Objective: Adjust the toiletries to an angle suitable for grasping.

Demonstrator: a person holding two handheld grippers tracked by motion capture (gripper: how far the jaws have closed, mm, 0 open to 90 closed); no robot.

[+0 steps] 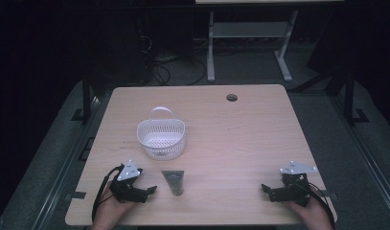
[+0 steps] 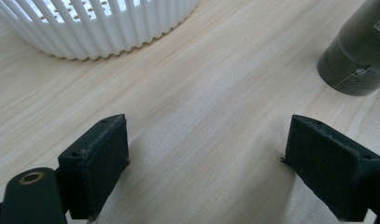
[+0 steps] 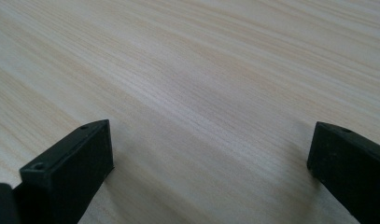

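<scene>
Tube (image 1: 174,181), dark and tapered, lying flat on the near part of a pale wooden table (image 1: 240,129), cap end toward the person, wide crimped end toward the basket. Largest in frame: the table, light-grained, with a round cable hole (image 1: 232,97) near its far edge. Next in size: a white slotted plastic basket (image 1: 161,138) with an arched handle, upright left of centre, just beyond the tube and apart from it. In the left gripper view, the basket's ribbed wall (image 2: 99,28) at upper left and the tube's round dark cap (image 2: 355,56) at upper right, bare wood between them.

Left gripper (image 1: 144,190) at the near left corner, held in a hand (image 1: 111,211) entering from the bottom edge, grey three-cornered plate on top, tips pointing right toward the tube and stopping just short of it. Jaws spread wide, grasping nothing, bare table between the pads (image 2: 103,158).

Right gripper (image 1: 268,190) at the near right corner, well apart from tube and basket, likewise held in a hand (image 1: 315,215) and topped by a grey plate, tips pointing left across the table. Jaws released and wide apart, only wood grain between the pads (image 3: 80,172).

Behind the table, a dark floor with cables and the white legs of a second desk (image 1: 250,33).
</scene>
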